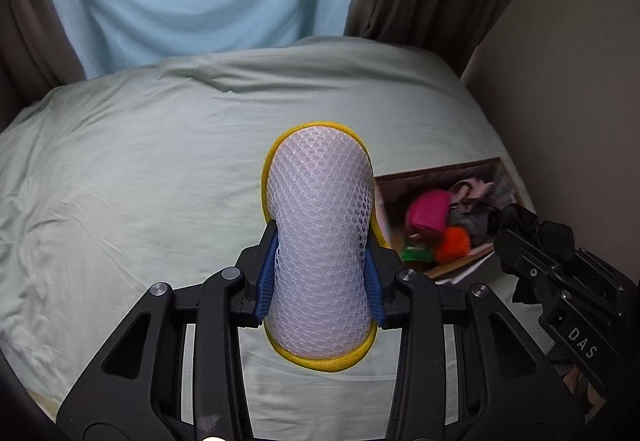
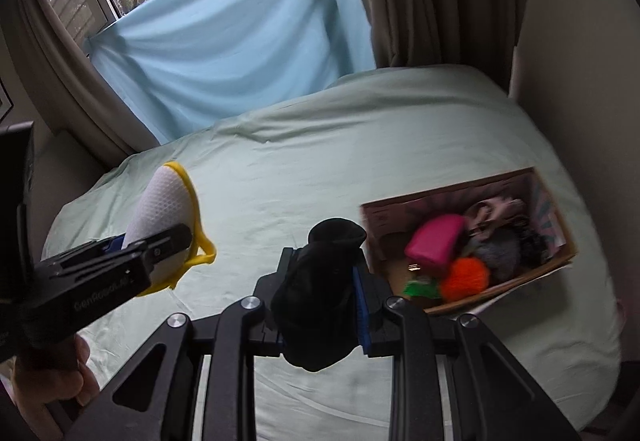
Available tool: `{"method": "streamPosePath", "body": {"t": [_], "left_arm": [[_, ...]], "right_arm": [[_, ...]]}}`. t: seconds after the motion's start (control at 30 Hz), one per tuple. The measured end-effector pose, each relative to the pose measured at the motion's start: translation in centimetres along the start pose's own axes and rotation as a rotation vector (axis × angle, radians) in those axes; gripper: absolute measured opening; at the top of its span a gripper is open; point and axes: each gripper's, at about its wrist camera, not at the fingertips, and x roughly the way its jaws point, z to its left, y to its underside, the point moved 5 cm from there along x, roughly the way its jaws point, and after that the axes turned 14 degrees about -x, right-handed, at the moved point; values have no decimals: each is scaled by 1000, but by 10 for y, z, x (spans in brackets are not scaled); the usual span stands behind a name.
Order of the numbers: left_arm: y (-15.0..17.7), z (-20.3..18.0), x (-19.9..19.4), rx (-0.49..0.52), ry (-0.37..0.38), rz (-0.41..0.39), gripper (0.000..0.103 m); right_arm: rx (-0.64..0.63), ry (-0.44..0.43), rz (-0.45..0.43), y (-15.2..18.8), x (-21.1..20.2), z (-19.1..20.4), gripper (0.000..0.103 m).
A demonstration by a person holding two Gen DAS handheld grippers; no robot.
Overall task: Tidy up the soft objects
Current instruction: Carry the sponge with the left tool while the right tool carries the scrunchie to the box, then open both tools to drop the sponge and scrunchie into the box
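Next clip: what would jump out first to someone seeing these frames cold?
The white mesh pad with yellow trim fills the middle of the left wrist view, clamped in the left hand-held gripper above the pale green bed sheet. The right hand-held gripper is shut on a black fabric item. To the right on the bed, a cardboard box holds bright soft things, among them a pink pouch and an orange pom-pom.

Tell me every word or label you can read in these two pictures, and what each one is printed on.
"DAS": white letters on the black body of the right gripper, seen from the left wrist view.
"CenRobot.AI", roughly; the last letters are blurred: on the black body of the left gripper, seen from the right wrist view.
The cardboard box shows no readable print.
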Motion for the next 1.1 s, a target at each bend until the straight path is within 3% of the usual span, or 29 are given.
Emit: {"method": "streamPosePath", "body": {"t": [0.2,0.47,0.73,1.1], "left_arm": [[18,-65,0,-39,24,3,34],[34,-136,36,-85,26,37,34],[50,-185,103,-91,18,125,34],[57,-206,197,-81,-25,243,34]], "right_arm": [[-18,17,-3,-5,-29,-66,24],[-33,19,38,-1,-24,-146,24],[-21,13,119,8,21,-217,24],[-37,-1,224,14,101,-268,24]]}}
